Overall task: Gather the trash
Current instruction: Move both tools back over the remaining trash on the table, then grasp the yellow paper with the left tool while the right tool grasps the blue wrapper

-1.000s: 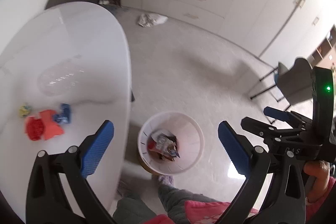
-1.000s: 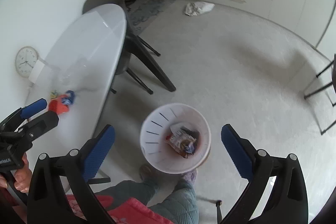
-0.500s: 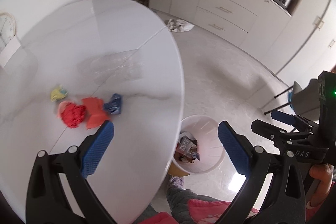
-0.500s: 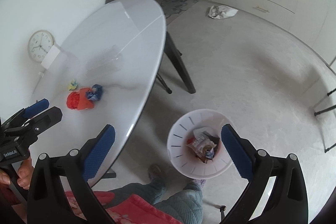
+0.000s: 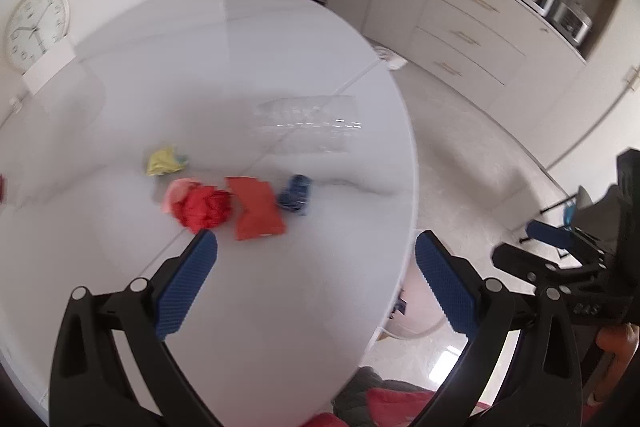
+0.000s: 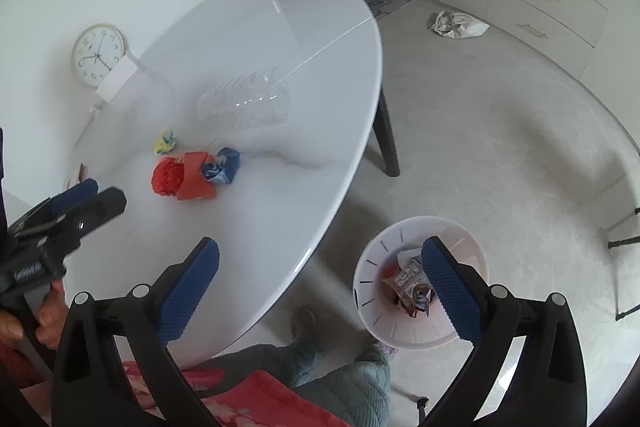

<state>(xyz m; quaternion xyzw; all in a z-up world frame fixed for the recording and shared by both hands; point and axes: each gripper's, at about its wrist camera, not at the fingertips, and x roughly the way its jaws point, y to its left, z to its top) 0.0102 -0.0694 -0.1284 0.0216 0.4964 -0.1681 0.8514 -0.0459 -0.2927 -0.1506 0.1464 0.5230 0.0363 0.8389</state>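
Two tongs: both were held over the scene, each with nothing between its blue pads.
Left tongs (image 5: 316, 267): spread wide above the near part of the worktop, pads clear of all items.
Right tongs (image 6: 320, 283): spread wide; one pad over the worktop edge, the other over the bin.
Worktop (image 6: 280, 39): white, glossy, oval, with dark legs beneath its far side.
Trash group: four pieces lay close together near the middle of the worktop.
Red crumpled wad (image 5: 204, 208): touching a pale pink scrap on its far-left side and just beside the orange packet.
Orange packet (image 5: 256, 208): flat, between the red wad and the blue wrapper.
Blue wrapper (image 5: 296, 194): crumpled, just beside the orange packet on the side nearer the worktop edge.
Yellow wrapper (image 5: 164, 163): crumpled, slightly apart, beyond the red wad.
Clear plastic tray (image 6: 244, 99): ribbed, transparent, beyond the trash group.
Bin (image 6: 372, 267): white, round, on the floor beside the worktop, holding crumpled wrappers.
Wall clock (image 6: 98, 55): leaned against the wall at the far-left worktop edge.
Floor item: a crumpled white bag (image 6: 456, 24) lay near the cabinets.
Person: legs in quilted grey-green trousers (image 6: 352, 379) stood by the bin.
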